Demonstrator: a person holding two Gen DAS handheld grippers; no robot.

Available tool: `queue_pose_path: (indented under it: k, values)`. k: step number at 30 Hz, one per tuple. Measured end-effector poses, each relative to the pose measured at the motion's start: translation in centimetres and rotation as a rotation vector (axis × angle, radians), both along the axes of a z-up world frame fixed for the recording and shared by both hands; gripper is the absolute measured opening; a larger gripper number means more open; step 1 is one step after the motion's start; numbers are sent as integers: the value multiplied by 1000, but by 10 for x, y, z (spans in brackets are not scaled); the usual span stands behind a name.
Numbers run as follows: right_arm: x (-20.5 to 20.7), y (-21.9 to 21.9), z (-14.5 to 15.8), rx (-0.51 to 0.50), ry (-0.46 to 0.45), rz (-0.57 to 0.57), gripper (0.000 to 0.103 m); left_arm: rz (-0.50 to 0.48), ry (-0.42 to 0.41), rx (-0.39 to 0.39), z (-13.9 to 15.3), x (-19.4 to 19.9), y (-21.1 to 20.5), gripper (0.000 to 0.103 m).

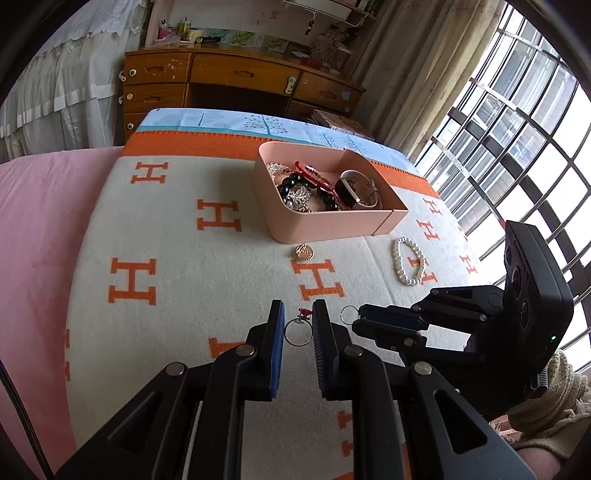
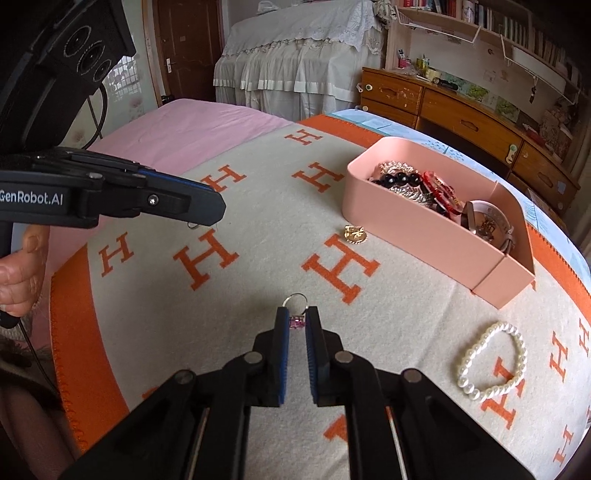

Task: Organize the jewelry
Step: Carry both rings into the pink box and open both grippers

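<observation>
Right gripper (image 2: 296, 325) clamped on a pink-stoned ring (image 2: 296, 322); left gripper (image 1: 298, 325) pinching a red-stoned ring (image 1: 298, 331).

Both rings are held just above the blanket (image 2: 258, 269), short of the pink tray (image 2: 424, 236). Either thin band could twist out of its pads in transit and vanish into the pile. The pearl bracelet (image 2: 491, 360) and gold pendant (image 2: 355, 233) lie loose.

A home bedroom: a blanket-covered bed (image 1: 184, 229) fills the frame's middle, wooden drawers (image 1: 221, 81) and bookshelves (image 2: 498, 22) along the top.
</observation>
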State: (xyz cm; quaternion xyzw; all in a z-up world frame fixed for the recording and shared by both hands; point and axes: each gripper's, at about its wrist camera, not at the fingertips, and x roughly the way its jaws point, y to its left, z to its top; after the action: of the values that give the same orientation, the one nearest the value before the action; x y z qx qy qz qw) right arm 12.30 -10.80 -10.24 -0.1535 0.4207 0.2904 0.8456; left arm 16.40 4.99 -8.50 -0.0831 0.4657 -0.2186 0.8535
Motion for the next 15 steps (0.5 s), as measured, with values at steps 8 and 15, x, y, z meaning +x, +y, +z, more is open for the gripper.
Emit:
queue_pose_path:
  k: [8,15]
  values:
    - [19,-37,97,175,-106,-153,9,-8,-122,32,79,30,-21,13]
    - [55,-62,161,281,-159,-276,9,-34,-157,56,104,67,-63,13]
